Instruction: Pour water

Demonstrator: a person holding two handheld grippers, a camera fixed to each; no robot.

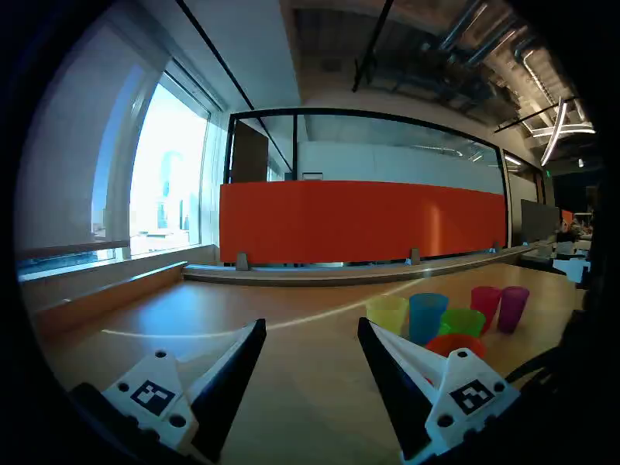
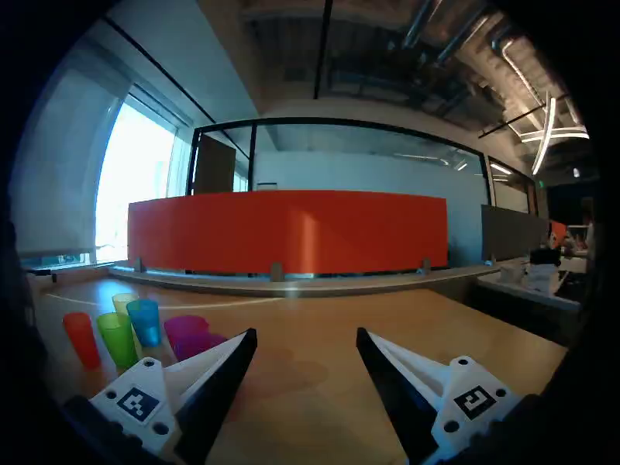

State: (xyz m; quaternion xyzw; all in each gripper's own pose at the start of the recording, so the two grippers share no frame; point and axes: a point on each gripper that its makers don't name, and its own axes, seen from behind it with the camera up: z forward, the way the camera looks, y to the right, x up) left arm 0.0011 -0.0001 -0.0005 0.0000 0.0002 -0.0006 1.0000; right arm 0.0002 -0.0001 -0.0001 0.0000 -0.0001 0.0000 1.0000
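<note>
The pale wooden table runs wide and smooth under both grippers, with a soft sheen on it. Past its far edge, straight ahead of the fingers, stands a long flat orange screen (matte, on small grey feet). The left gripper hangs low over the wood, its two black wedge-shaped fingers spread apart with bare table between them. The right gripper is held the same way, fingers wide and gripping nothing.

The tapered, translucent plastic tumblers stand bunched on the table, ahead and to the right of the left gripper's right finger. There I see a yellow cup, a blue cup, a green cup, a magenta cup and a red cup half behind that finger. From the right gripper, the bunch sits ahead-left of its left finger.
</note>
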